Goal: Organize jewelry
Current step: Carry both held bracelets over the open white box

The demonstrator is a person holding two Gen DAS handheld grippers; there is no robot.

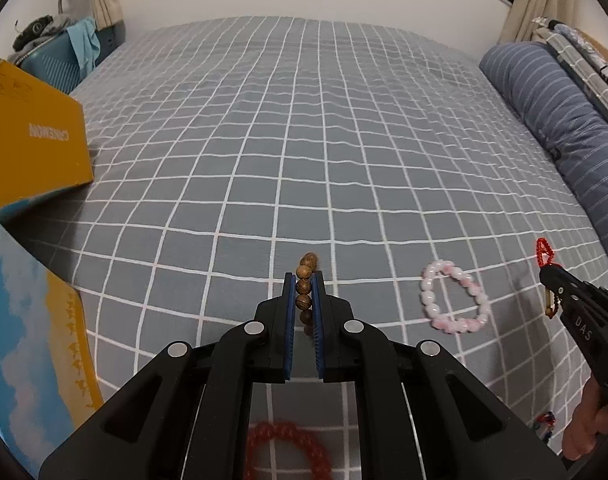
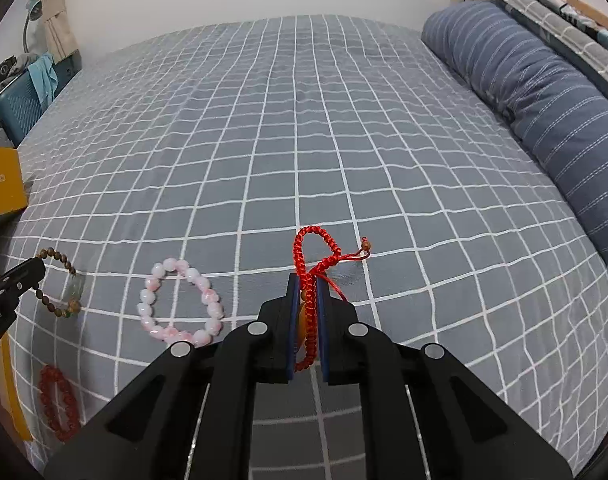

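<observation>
My left gripper point(image 1: 304, 280) is shut on a brown wooden bead bracelet point(image 1: 305, 285), held above the bed; from the right wrist view the bracelet point(image 2: 60, 284) hangs from the left gripper point(image 2: 34, 270). My right gripper point(image 2: 308, 280) is shut on a red braided cord bracelet point(image 2: 309, 256); in the left wrist view it point(image 1: 545, 254) sticks up from the right gripper point(image 1: 551, 274). A pink-white bead bracelet point(image 1: 455, 298) point(image 2: 180, 302) lies on the bedspread between the grippers. A red bead bracelet point(image 1: 288, 446) point(image 2: 58, 402) lies nearer, by the left gripper.
The grey checked bedspread point(image 1: 304, 140) fills the view. A yellow and blue box point(image 1: 32, 148) with its open lid part point(image 1: 28, 344) sits at the left. A blue striped pillow point(image 1: 563, 120) lies along the right. A small multicoloured item point(image 1: 545, 424) lies at lower right.
</observation>
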